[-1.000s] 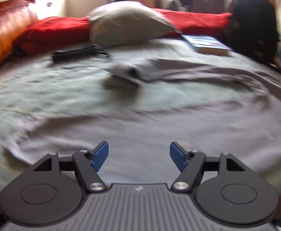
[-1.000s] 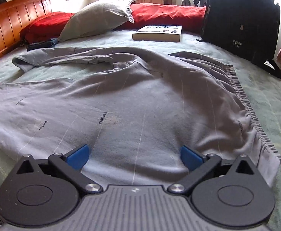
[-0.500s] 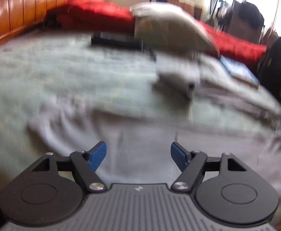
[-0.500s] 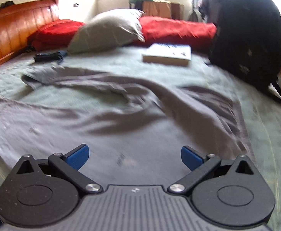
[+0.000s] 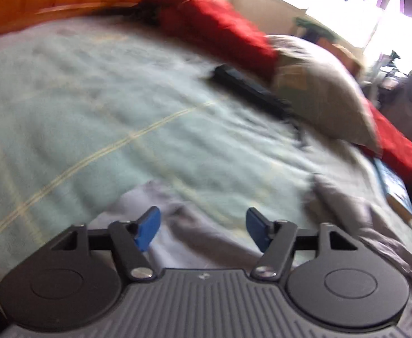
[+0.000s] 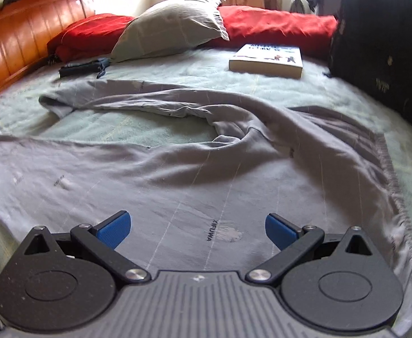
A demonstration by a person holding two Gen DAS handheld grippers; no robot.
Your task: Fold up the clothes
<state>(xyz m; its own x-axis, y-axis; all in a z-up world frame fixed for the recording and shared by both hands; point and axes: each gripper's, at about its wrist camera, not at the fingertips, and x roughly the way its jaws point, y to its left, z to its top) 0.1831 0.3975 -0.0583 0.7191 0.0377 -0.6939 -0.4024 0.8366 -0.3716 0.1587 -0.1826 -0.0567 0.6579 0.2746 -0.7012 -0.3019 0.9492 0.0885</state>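
Observation:
A grey long-sleeved top (image 6: 206, 174) lies spread and wrinkled over the pale green bed cover (image 6: 177, 67). One sleeve (image 6: 93, 98) stretches toward the far left. My right gripper (image 6: 198, 229) hovers open above the garment's near part, nothing between its blue pads. In the blurred, tilted left wrist view, my left gripper (image 5: 202, 229) is open over an edge of the grey top (image 5: 206, 233), with bare green cover (image 5: 93, 118) beyond it. Whether either gripper touches the cloth cannot be told.
A grey pillow (image 6: 172, 25) and red cushions (image 6: 276, 25) line the far side by the orange wooden headboard (image 6: 17, 33). A book (image 6: 268, 60) and a dark flat case (image 6: 83, 66) lie on the cover. A black backpack (image 6: 380, 36) stands at the right.
The left gripper has swung left and tilted, now over the garment's edge facing the headboard side. The right gripper's view has shifted a little; the top looks more drawn out and wrinkled. Both stay open.

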